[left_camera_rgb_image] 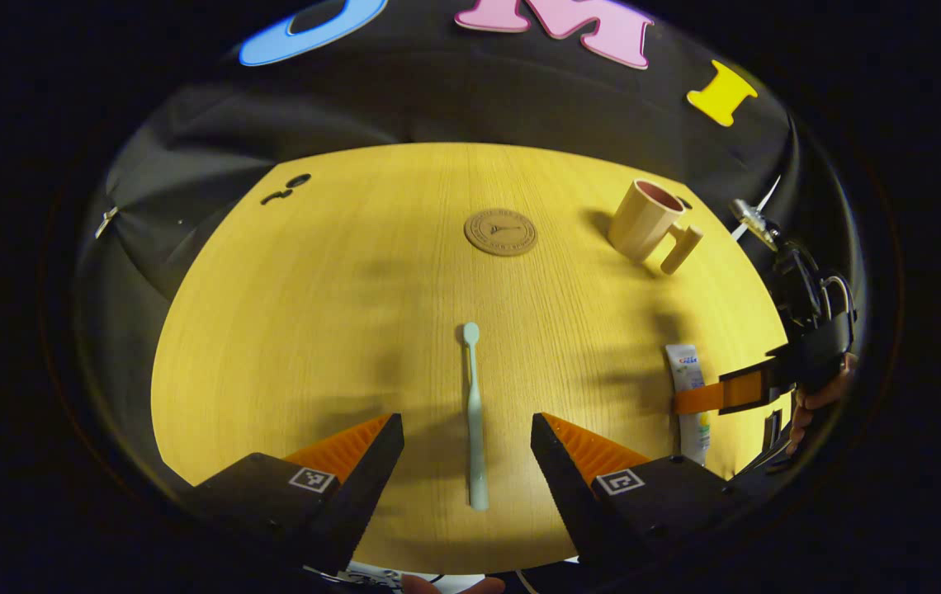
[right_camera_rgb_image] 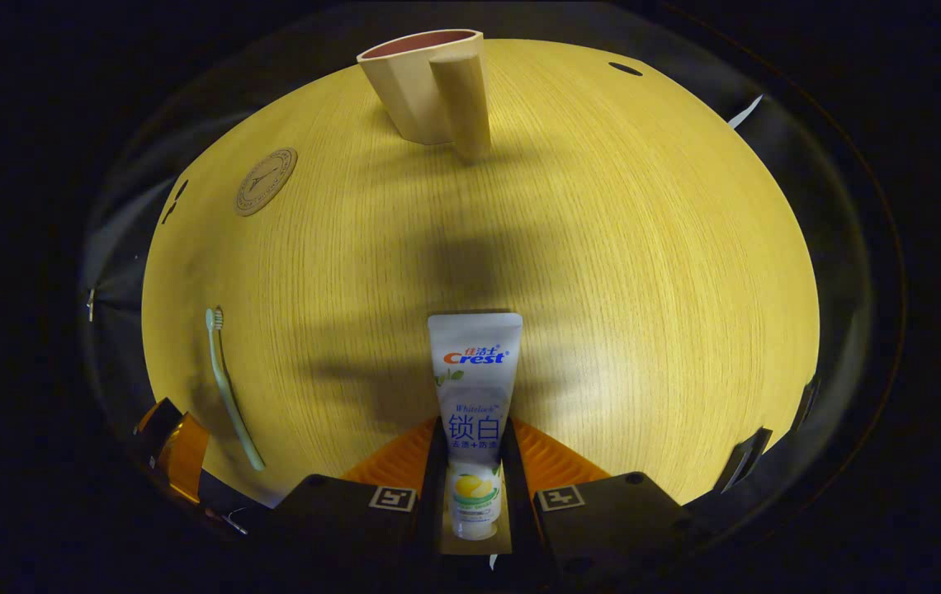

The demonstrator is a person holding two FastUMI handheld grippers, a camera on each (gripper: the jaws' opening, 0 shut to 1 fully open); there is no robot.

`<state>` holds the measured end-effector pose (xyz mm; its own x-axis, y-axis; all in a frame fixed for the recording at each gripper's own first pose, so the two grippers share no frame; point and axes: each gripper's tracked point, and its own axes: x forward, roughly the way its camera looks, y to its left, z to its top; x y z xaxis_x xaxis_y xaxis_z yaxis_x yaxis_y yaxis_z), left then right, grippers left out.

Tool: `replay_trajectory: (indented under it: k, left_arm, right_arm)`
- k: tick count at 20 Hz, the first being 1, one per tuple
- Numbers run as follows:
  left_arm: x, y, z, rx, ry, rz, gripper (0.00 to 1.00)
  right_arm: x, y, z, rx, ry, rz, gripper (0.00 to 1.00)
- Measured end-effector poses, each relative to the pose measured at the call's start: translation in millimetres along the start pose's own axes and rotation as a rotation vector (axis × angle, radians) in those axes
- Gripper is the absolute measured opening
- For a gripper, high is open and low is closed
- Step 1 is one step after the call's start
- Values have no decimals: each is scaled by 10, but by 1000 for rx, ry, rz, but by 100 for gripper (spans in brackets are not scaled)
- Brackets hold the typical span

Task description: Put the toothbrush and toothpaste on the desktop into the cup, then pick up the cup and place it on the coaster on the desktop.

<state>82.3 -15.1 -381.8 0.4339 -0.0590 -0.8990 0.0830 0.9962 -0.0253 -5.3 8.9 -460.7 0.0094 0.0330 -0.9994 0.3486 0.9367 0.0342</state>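
Note:
A pale green toothbrush (left_camera_rgb_image: pixel 475 412) lies flat on the wooden table, head pointing away. My left gripper (left_camera_rgb_image: pixel 464 422) hovers open with its handle between the two fingers, neither touching it. The white toothpaste tube (right_camera_rgb_image: pixel 475 371) lies on the table with my right gripper (right_camera_rgb_image: pixel 475 441) shut on its lower half, cap end toward the camera. In the left gripper view the tube (left_camera_rgb_image: pixel 688 367) and the right gripper (left_camera_rgb_image: pixel 714 400) sit at the right edge. A beige cup (left_camera_rgb_image: pixel 644 219) (right_camera_rgb_image: pixel 425 91) stands upright at the back, handle toward me. The round brown coaster (left_camera_rgb_image: pixel 500 232) (right_camera_rgb_image: pixel 266 181) lies bare.
The round wooden table (left_camera_rgb_image: pixel 314 330) ends at black cloth walls. Small dark holes (left_camera_rgb_image: pixel 289 190) mark its far left part. In the right gripper view the toothbrush (right_camera_rgb_image: pixel 231 388) lies left of the tube and the left gripper (right_camera_rgb_image: pixel 177 450) shows at the lower left.

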Motion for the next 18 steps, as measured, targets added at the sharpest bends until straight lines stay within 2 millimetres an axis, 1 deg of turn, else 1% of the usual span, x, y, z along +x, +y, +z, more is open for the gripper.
replay_trajectory:
  k: [2,5,7,13,15,17,18]
  left_arm:
    - [117,-22,15,6,40,11,99]
    - [256,-2,24,3,87,49,98]
    - [338,-6,-8,12,118,72,98]
    - [482,-16,-64,27,179,107,96]
    - [522,-59,-70,35,196,98,95]
    - [532,-98,-73,35,210,82,89]
    - [537,-147,-91,22,226,58,83]
  right_arm:
    - [2,8,0,7,4,13,38]
    - [4,10,1,22,10,32,38]
    - [-1,19,1,32,19,40,38]
    - [8,29,-7,43,31,56,38]
    - [7,31,-8,48,34,64,38]
    - [13,35,-9,59,38,71,38]
    - [9,40,-8,63,39,74,38]
